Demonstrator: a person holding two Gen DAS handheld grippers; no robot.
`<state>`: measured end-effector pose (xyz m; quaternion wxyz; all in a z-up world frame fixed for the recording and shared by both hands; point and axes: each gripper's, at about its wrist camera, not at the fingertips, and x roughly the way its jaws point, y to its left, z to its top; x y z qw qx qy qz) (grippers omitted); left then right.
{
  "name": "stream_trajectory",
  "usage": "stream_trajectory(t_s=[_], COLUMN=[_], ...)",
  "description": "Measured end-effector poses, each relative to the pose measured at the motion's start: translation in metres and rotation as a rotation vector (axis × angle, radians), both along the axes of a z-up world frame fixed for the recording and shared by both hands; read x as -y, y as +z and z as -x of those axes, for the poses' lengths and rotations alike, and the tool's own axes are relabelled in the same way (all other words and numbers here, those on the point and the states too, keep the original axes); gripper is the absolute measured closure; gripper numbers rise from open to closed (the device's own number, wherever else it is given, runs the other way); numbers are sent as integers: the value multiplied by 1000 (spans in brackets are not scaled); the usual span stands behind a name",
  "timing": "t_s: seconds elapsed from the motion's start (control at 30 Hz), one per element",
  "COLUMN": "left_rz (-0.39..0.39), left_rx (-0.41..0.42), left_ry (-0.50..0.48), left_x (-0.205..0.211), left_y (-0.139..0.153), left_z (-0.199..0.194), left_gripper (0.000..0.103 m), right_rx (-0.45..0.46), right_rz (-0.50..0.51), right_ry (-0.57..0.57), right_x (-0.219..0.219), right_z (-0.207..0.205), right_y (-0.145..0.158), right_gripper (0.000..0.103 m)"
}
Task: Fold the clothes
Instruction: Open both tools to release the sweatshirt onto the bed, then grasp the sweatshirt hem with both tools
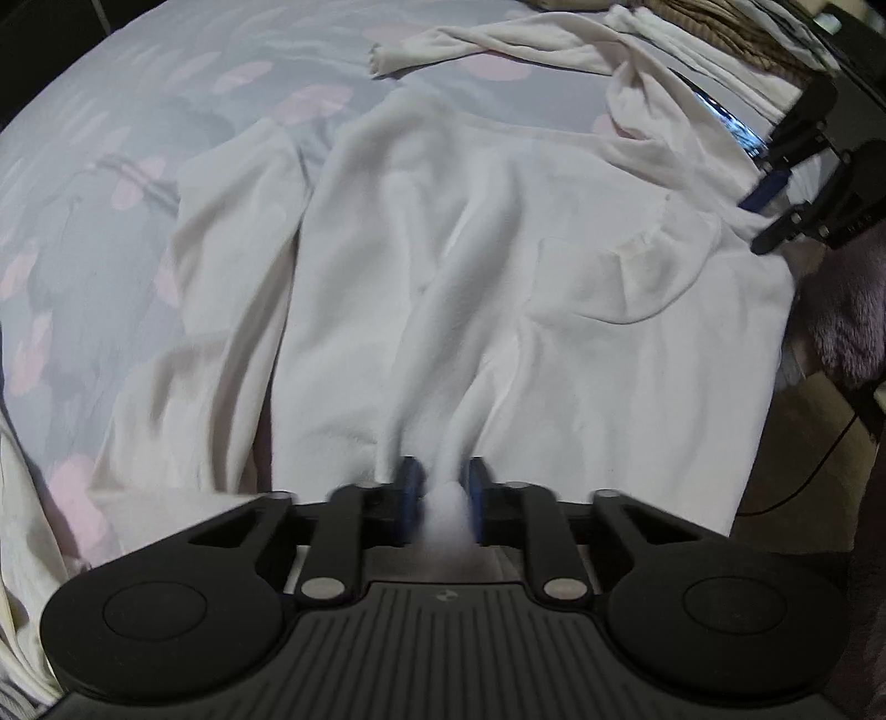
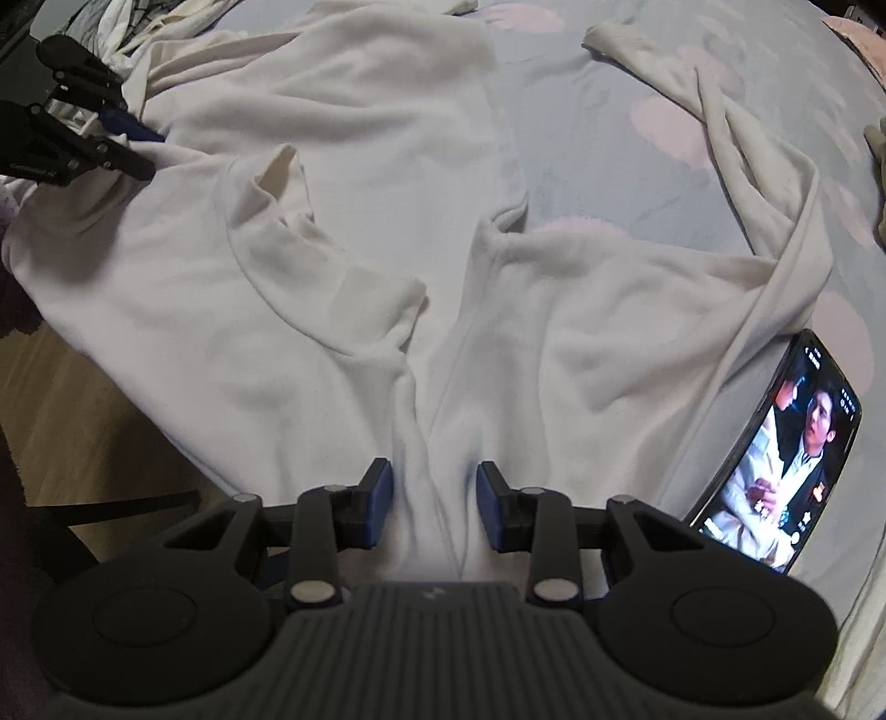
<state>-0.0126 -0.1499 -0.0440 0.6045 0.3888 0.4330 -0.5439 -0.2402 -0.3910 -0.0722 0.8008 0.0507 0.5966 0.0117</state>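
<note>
A white long-sleeved garment lies spread on a grey bedsheet with pink blotches. My left gripper points down at its near edge, shut on a pinched ridge of the white fabric. In the right wrist view it shows at the far left on the garment's edge. My right gripper also points down, with a bunched fold filling the gap and touching both blue pads. In the left wrist view the right gripper sits at the garment's right edge. One sleeve trails away across the sheet.
A phone with a lit screen lies on the sheet just right of my right gripper. Folded pale and brown cloth is stacked at the far side of the bed. Wooden floor shows beyond the bed edge.
</note>
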Motion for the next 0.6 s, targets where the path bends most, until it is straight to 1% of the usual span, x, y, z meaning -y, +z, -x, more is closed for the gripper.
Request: stream_trajectory(t_s=[0.03,0.13,0.2,0.23,0.27,0.33,0.43,0.6], left_rz=[3,20,36,35,33,29,6,-15], left_rx=[-10,-14,-12,-11,-10,-8,-4,11], left_ry=[17,49,67,72,76,85,82,86], left_x=[-2,-10,-16,-19,-23,-29,-33,-37], left_y=[4,17,26,27,29,31,26,21], left_z=[-1,0,1,1,1,2,6,9], left_gripper=[93,94,94,94,94,94,94,94], right_rx=[7,34,53,57,60,68,96,139], right_rz=[-7,-2,-5,-2,0,5,7,23], right_ry=[4,31,43,42,40,34,38,109], right_x=[-1,-6,-8,-8,-8,-8,-9,-23], right_z=[2,8,12,13,13,15,18,18], right_y=[1,6,10,10,10,11,16,22], right_gripper=[84,86,86,85,82,81,81,81])
